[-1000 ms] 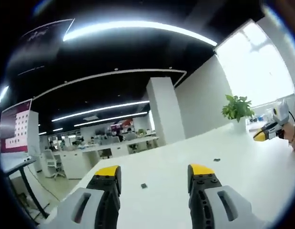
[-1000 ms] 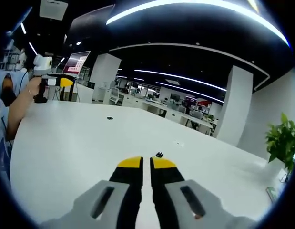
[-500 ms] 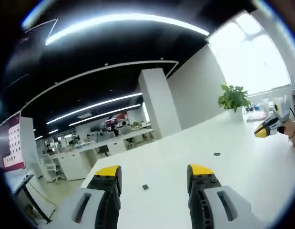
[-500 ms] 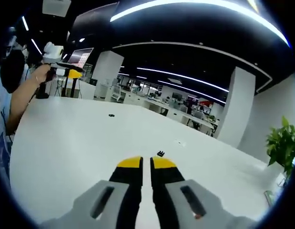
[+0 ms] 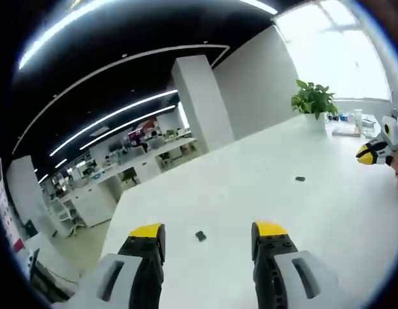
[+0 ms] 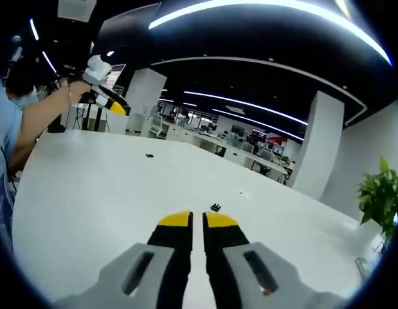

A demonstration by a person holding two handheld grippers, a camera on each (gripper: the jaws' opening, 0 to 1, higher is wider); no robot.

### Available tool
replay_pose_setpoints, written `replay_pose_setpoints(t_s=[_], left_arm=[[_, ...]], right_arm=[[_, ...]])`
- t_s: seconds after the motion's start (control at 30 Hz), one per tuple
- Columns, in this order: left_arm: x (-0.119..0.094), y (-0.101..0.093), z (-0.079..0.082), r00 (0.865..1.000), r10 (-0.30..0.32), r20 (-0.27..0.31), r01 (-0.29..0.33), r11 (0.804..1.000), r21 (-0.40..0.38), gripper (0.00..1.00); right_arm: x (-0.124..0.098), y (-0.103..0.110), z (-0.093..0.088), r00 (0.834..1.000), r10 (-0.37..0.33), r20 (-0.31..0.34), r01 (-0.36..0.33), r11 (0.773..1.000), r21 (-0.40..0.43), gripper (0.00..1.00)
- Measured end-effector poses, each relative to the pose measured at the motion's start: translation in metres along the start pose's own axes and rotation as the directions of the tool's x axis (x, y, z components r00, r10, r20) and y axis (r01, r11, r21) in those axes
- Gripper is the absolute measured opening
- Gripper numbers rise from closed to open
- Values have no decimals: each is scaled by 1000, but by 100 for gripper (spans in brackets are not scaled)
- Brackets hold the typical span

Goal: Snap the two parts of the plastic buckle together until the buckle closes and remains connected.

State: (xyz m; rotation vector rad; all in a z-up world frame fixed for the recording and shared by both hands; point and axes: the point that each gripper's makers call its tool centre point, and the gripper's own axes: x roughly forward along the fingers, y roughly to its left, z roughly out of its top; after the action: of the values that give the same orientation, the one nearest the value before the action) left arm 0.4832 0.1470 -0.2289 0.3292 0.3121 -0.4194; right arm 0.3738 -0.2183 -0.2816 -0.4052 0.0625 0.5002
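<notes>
A small black buckle part (image 5: 200,236) lies on the white table (image 5: 250,193), a little beyond my left gripper (image 5: 208,230) and between its wide open jaws. The second black part (image 5: 299,179) lies farther off to the right. In the right gripper view, one buckle part (image 6: 215,207) sits just past the tips of my right gripper (image 6: 197,220), whose jaws are shut with nothing in them. The other part (image 6: 149,155) lies far to the left. A hand holds the left gripper (image 6: 112,104) high, nose tipped down. The right gripper (image 5: 369,153) shows at the right edge.
A potted plant (image 5: 312,100) stands at the table's far corner, with small items (image 5: 346,129) beside it. The same plant (image 6: 382,193) shows at the right. A person's sleeve and arm (image 6: 25,122) are at the left. Office desks lie beyond the table.
The left gripper view has tilted down toward the table. In the right gripper view the left gripper has risen, shifted right and tipped its nose down. The right gripper has stayed put.
</notes>
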Motion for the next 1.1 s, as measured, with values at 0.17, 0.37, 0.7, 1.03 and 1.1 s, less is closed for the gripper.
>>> replay_pose_setpoints(t_s=[0.17, 0.37, 0.7, 1.03, 1.1], left_arm=[[18, 9, -2, 998, -7, -69, 7, 1000, -4, 54], [40, 21, -10, 986, -10, -164, 6, 1000, -26, 54], [82, 33, -27, 952, -2, -306, -20, 998, -67, 54], [123, 32, -42, 907, -11, -421, -44, 992, -120, 52], [130, 29, -50, 893, -20, -449, -46, 990, -136, 52]], right_arm=[[0, 2, 0, 1000, 3, -3, -3, 1000, 1, 5], [-1, 4, 0, 1000, 4, -2, -4, 1000, 2, 5], [-2, 4, -2, 1000, 0, -12, 0, 1000, -1, 5], [-2, 0, -4, 1000, -10, -20, 10, 1000, -4, 5], [-3, -1, -4, 1000, -14, -21, 14, 1000, -5, 5]])
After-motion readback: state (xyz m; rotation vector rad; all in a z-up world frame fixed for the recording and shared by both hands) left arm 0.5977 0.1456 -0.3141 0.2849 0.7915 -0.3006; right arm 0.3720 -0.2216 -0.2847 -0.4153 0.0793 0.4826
